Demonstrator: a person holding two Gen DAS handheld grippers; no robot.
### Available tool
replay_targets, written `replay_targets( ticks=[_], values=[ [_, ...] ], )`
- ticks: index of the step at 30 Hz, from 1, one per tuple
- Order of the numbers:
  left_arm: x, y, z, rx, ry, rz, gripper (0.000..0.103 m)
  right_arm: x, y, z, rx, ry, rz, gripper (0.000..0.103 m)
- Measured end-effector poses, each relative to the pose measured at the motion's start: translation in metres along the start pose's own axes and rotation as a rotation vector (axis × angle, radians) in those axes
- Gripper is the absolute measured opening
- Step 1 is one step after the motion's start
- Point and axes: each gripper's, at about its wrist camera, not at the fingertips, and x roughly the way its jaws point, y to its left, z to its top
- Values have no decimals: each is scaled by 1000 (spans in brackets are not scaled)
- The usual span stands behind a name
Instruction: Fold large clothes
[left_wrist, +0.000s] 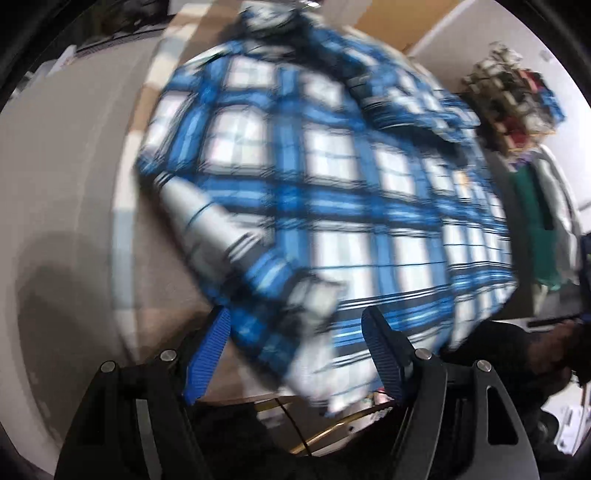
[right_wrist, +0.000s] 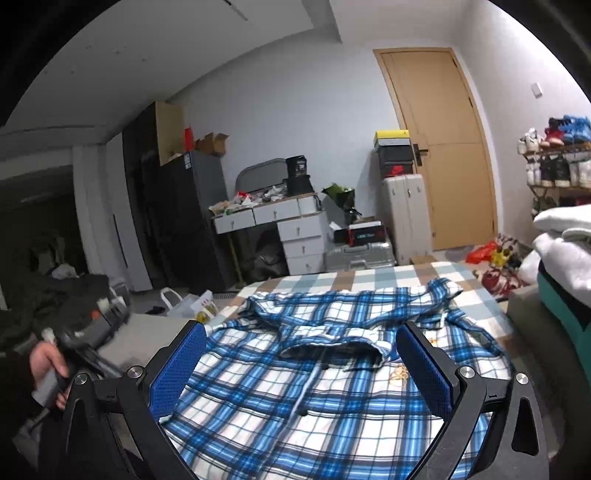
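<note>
The left wrist view is smeared by motion blur, so the shirt's (left_wrist: 325, 192) folds and edges there are hard to read, and its near hem runs behind the left claw (left_wrist: 295, 332). The blue-and-white plaid shirt (right_wrist: 314, 387) lies spread front-up on the checked bed (right_wrist: 369, 275), buttoned, collar toward the door (right_wrist: 439, 147). Its lower part is cut off by the frame. Both the left claw and the right claw (right_wrist: 301, 354) gape wide, gripping nothing.

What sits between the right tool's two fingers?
In the right wrist view, the plaid shirt fills the gap between the open right tool's fingers: its collar and button placket. Nothing is gripped.
</note>
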Motion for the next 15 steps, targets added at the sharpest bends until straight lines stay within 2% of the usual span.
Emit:
replay_targets(
  ticks=[2, 6, 8, 12, 13, 15],
  values=[
    [0, 3, -1, -43, 1, 70, 65, 0, -1, 0, 8, -3, -4, 103],
    [-4, 2, -5, -30, -20, 81, 65, 7, -3, -1, 20, 32, -12, 103],
    [-8, 0, -3, -24, -42, 35, 65, 11, -3, -2, 32, 55, -15, 103],
    [-26, 13, 2, -82, -104, -151, 66, 14, -7, -4, 53, 70, -20, 103],
    [-24, 18, 6, -110, -106, -176, 67, 14, -8, -4, 57, 74, -23, 103],
    [-15, 22, 10, -155, -97, -155, 68, 15, -11, -5, 67, 81, -32, 103]
  ],
)
